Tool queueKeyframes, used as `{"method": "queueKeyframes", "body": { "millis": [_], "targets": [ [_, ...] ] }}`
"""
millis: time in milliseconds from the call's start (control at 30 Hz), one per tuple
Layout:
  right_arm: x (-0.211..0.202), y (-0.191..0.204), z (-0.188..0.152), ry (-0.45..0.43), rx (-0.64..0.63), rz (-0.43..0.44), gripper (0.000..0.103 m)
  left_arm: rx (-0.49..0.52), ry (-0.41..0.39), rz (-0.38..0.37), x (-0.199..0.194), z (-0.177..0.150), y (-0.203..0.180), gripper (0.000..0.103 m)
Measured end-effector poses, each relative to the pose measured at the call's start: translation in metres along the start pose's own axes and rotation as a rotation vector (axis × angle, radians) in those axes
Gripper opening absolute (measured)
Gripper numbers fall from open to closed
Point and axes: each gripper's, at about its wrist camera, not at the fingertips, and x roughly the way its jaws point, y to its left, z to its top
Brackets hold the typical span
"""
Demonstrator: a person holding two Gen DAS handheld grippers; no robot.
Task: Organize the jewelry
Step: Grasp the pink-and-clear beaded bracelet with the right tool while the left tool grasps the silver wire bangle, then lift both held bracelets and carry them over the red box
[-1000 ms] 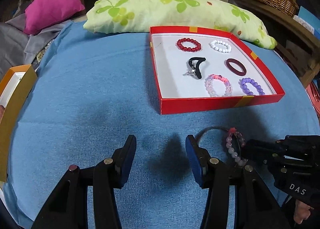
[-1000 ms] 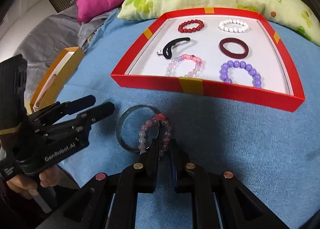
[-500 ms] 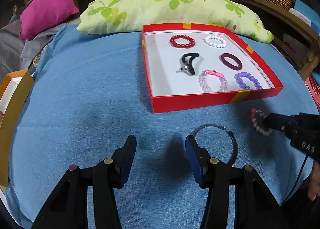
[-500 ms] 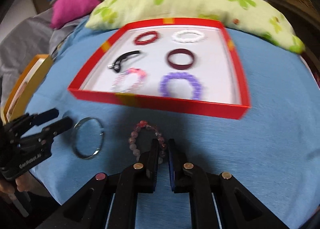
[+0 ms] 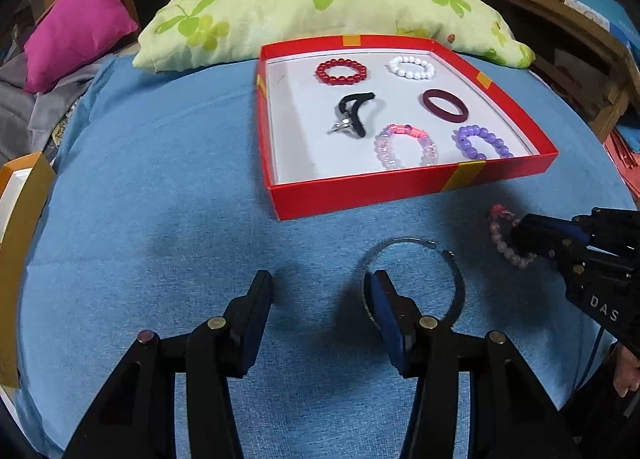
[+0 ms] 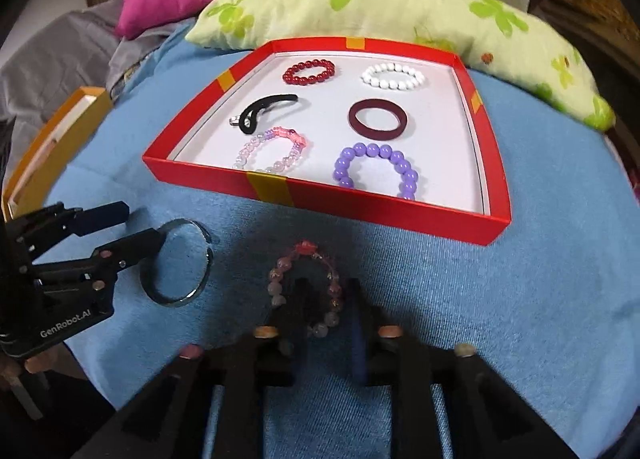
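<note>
Both claws gape, left (image 5: 318, 291) astride the bangle (image 6: 176, 262) rim, right (image 6: 326, 291) around the bracelet (image 6: 306, 287), neither gripped; six pieces already in box (image 6: 320, 201), two left.

Six bracelets sit in the shallow red cardboard box (image 6: 400, 215), pale-pink beaded bracelet (image 6: 306, 291) and silver metal bangle (image 6: 176, 263) before it (bangle left), floral green pillow (image 6: 400, 15) behind.

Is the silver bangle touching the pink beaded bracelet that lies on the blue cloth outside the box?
Apart. The right wrist view shows bare blue cloth between the silver bangle and the pink beaded bracelet.
</note>
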Motion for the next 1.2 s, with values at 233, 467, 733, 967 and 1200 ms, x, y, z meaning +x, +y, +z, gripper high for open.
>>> {"method": "queueKeyframes", "body": {
  "millis": [233, 467, 733, 967, 1200],
  "targets": [
    [-0.003, -0.013, 0.001, -0.004, 0.044, 0.011, 0.009, 0.014, -0.007, -0.054, -0.001, 0.001, -0.008, 0.052],
    [0.001, -0.015, 0.003, 0.003, 0.04, 0.014, 0.009, 0.065, -0.051, -0.128, -0.014, 0.001, -0.022, 0.07],
    [0.003, -0.022, 0.003, 0.014, 0.065, 0.057, 0.009, 0.13, 0.014, -0.125, -0.001, -0.007, -0.037, 0.07],
    [0.002, -0.02, 0.001, 0.005, 0.048, 0.058, 0.009, 0.107, 0.003, -0.14, 0.002, -0.008, -0.031, 0.065],
    [-0.002, -0.019, 0.0, -0.017, 0.042, 0.055, 0.009, 0.08, -0.019, -0.132, -0.002, -0.004, -0.024, 0.063]
  ]
}}
